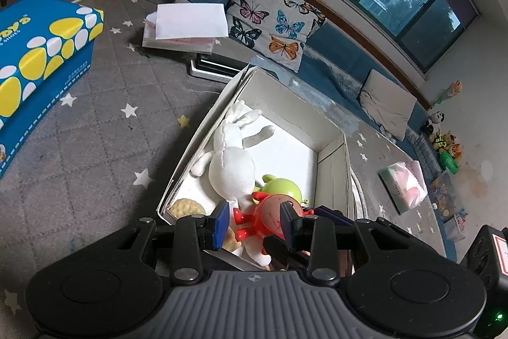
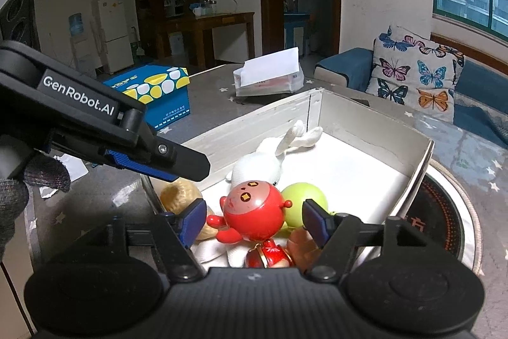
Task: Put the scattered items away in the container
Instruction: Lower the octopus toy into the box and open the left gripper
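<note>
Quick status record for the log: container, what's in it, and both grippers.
container: open white cardboard box on the grey star-patterned mat
contents: white plush rabbit, red round-headed toy figure, green round toy, tan bumpy item in the near corner
left gripper: open, over the near end of the box, pads either side of the red figure
right gripper: open, red figure between the pads, not pressed
outside the box: blue and yellow box, tissue pack

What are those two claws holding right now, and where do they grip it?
Nothing. The right gripper has its jaws open around the red toy, at its head, without pressing it; the left gripper hovers empty.
</note>
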The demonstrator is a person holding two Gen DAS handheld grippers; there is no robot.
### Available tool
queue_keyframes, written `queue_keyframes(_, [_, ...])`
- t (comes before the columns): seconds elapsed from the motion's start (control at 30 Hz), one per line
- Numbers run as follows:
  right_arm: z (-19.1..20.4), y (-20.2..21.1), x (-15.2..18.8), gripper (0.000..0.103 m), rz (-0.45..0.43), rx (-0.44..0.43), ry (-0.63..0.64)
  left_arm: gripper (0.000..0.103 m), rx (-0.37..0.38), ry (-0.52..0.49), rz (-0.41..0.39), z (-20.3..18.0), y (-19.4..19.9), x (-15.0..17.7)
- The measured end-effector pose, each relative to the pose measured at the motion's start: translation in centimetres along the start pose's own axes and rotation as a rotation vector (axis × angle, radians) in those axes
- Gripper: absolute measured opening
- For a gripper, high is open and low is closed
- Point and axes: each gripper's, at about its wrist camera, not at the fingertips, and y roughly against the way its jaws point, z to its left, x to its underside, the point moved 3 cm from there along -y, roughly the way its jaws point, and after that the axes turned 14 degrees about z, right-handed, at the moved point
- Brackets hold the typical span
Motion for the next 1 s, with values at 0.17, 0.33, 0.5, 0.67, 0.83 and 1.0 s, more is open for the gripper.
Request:
queue_keyframes(0.17, [0.4, 0.7, 0.4, 0.075, -0.010, 0.009, 0.006, 0.037, -0.023, -0.021, -0.015, -0.4, 0.5, 0.7])
queue_keyframes(0.33, [0.7, 1.4, 0.9, 0.080, -0.022, 0.013, 0.008, 0.037, -0.061, -0.050, -0.046, -0.7, 1.0, 1.3])
queue_keyframes(0.5, [1.0, 2.2, 1.6, 0.084, -0.031, 0.020, 0.006, 0.037, -0.094, -0.080, -0.065, -1.1, 1.5, 2.2])
queue_keyframes(0.67, [1.6, 3.1, 2.2, 0.087, -0.042, 0.031, 0.014, 0.037, -0.125, -0.101, -0.089, -1.4, 2.2, 3.4])
queue_keyframes(0.83, [2.2, 4.0, 2.9, 0.095, -0.064, 0.044, 0.014, 0.037, -0.155, -0.135, -0.112, -1.9, 2.8, 4.7])
queue_keyframes(1.0, [2.8, 4.8, 3.6, 0.101, -0.077, 0.046, 0.018, 0.037, -0.187, -0.166, -0.138, -2.5, 3.3, 6.1])
